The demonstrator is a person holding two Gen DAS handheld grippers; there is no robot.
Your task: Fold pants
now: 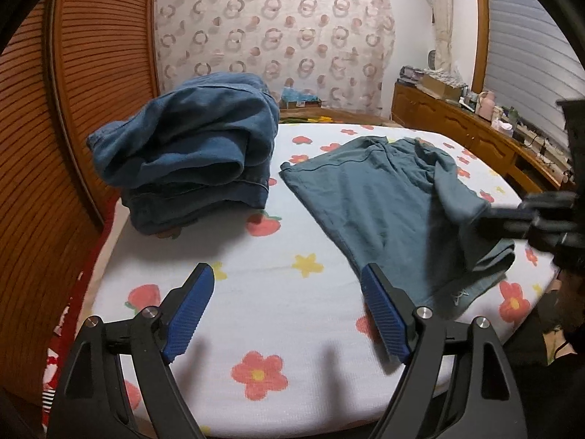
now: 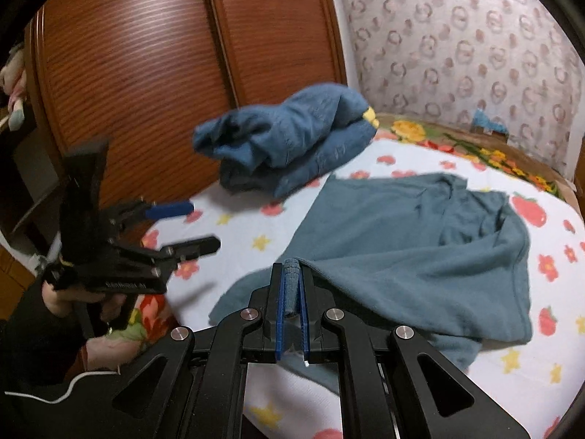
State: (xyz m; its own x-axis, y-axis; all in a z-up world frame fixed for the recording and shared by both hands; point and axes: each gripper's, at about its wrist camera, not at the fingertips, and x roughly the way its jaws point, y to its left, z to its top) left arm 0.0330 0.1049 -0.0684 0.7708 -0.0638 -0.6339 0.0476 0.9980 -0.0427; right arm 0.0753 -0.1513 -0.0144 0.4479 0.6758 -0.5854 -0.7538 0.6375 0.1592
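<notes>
The teal pants (image 2: 402, 256) run lengthwise toward the bed's (image 1: 292, 329) far edge; the right gripper (image 2: 291, 292) pinches their near hem, and the left gripper (image 1: 289, 311) gapes wide, empty.

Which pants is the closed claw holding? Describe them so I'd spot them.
Start at the flowered bed sheet. Two blue garments lie there; the teal-grey pants are spread flat nearer the right claw, pinched at one edge. The darker denim pile is heaped by the wardrobe.

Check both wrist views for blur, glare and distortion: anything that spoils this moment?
Left wrist view: the right gripper at the frame edge is motion-smeared; the flat grey-blue cotton pants and open left gripper are sharp. Right wrist view: the crumpled dark blue denim pile is slightly soft; ceiling light glares on the brown louvred wardrobe door. Both show fisheye bending and dark corners.
</notes>
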